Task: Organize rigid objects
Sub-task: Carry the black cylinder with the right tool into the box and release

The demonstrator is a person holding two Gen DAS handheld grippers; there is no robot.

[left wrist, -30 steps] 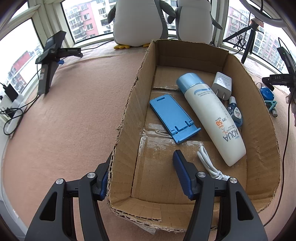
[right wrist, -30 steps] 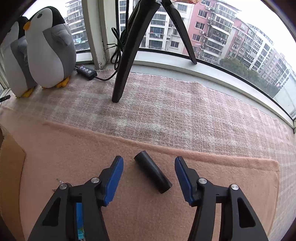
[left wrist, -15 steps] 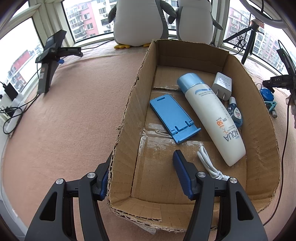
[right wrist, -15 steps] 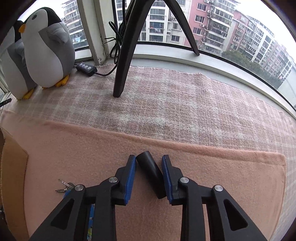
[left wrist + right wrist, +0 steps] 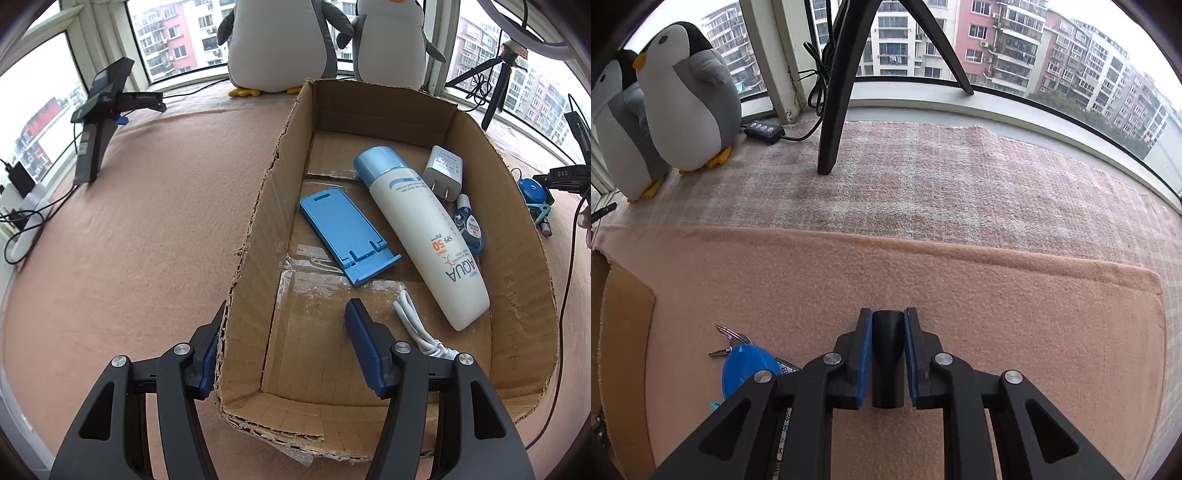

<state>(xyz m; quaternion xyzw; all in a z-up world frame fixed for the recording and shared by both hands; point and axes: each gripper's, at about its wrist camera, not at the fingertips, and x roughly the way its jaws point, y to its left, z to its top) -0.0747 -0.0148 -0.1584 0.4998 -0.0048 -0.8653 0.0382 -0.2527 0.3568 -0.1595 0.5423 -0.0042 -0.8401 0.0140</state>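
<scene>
**Black tube clamped, box waiting**

The short black plastic tube with a flared end (image 5: 887,356) lies between the blue pads of the right hand-held gripper (image 5: 887,354), on the peach fleece blanket (image 5: 997,302) that covers the counter. The jaws have just been closing on it, and both pads now press its sides, so the grasp looks made; the tube appears to rest on the fleece, not yet lifted. The step in hand, by my reading, is the pick-up of one more loose item.

Just left of that gripper lie a round blue key fob (image 5: 748,367) and a bunch of metal keys (image 5: 729,339), apart from the tube and not yet collected. The edge of the brown cardboard box (image 5: 624,317) shows at the far left of the right wrist view.

The left hand-held gripper (image 5: 280,347) straddles the near left wall of that open cardboard box (image 5: 255,236), one pad outside and one inside. The outer pad lies against the wall while the inner one stands clear of it, so the jaws are open and it only steadies the box. Inside lie a blue plastic phone stand (image 5: 345,232), a white sunscreen bottle with a pale blue cap (image 5: 424,229), a white plug adapter (image 5: 443,171), a small blue dropper bottle (image 5: 469,225) and a coiled white cable (image 5: 417,325).

The next move calls for a straight lift with the clamp kept firm, since a smooth round tube could slip or roll. Then it needs a carry leftward over the box wall and a release on a bare patch of the floor, perhaps near the front.
</scene>
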